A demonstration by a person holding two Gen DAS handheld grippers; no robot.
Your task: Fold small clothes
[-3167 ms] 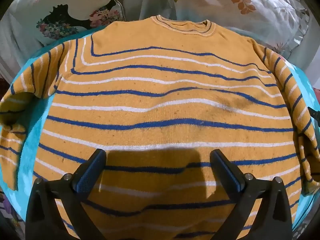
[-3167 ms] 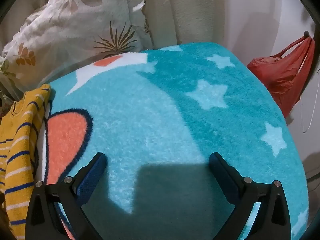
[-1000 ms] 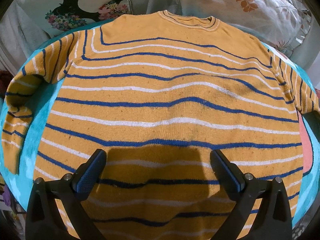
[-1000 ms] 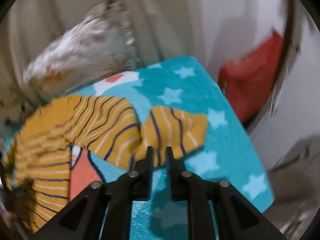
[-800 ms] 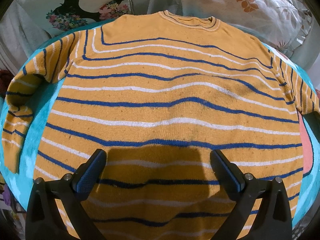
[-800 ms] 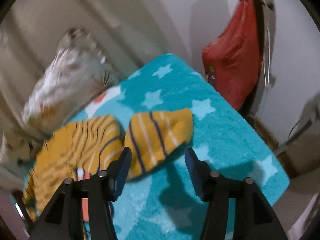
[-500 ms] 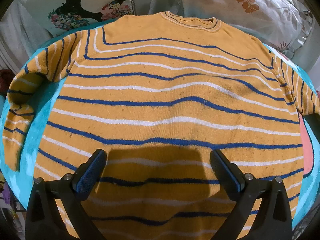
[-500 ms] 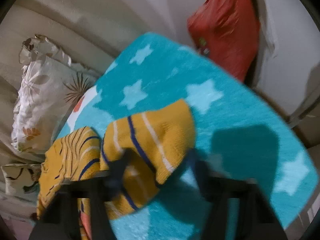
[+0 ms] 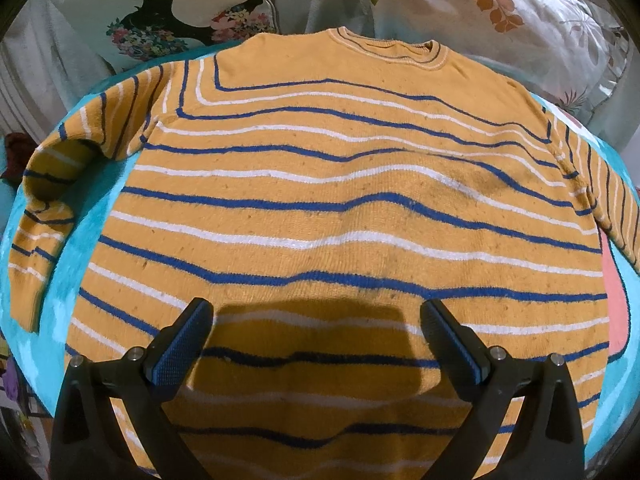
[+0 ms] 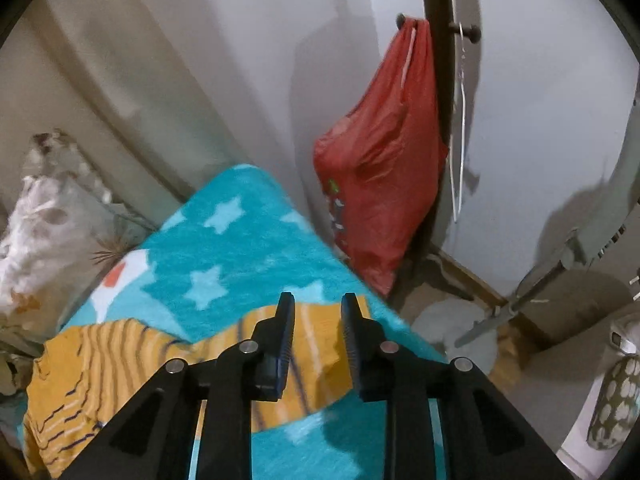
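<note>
A yellow sweater [image 9: 320, 208] with blue and white stripes lies flat on a teal star blanket [image 9: 86, 224], collar at the far side. My left gripper [image 9: 316, 320] is open and empty, hovering above the sweater's lower body. Its left sleeve [image 9: 44, 208] bends down along the blanket. In the right wrist view the right sleeve [image 10: 248, 348] lies stretched out toward the blanket's edge. My right gripper [image 10: 318, 312] is above the sleeve's cuff end, jaws partly open with a narrow gap, holding nothing that I can see.
Floral pillows [image 9: 520, 20] lie behind the collar. A red plastic bag [image 10: 380, 160] hangs on a dark pole by the wall, beyond the blanket [image 10: 224, 248] edge. A pale pillow [image 10: 44, 220] sits at the left. A patterned object [image 10: 612, 404] stands on the floor at right.
My right gripper let go of the sleeve, opened wide, then narrowed again while lifting and tilting up. The sleeve now lies spread to the right. The left gripper barely moved.
</note>
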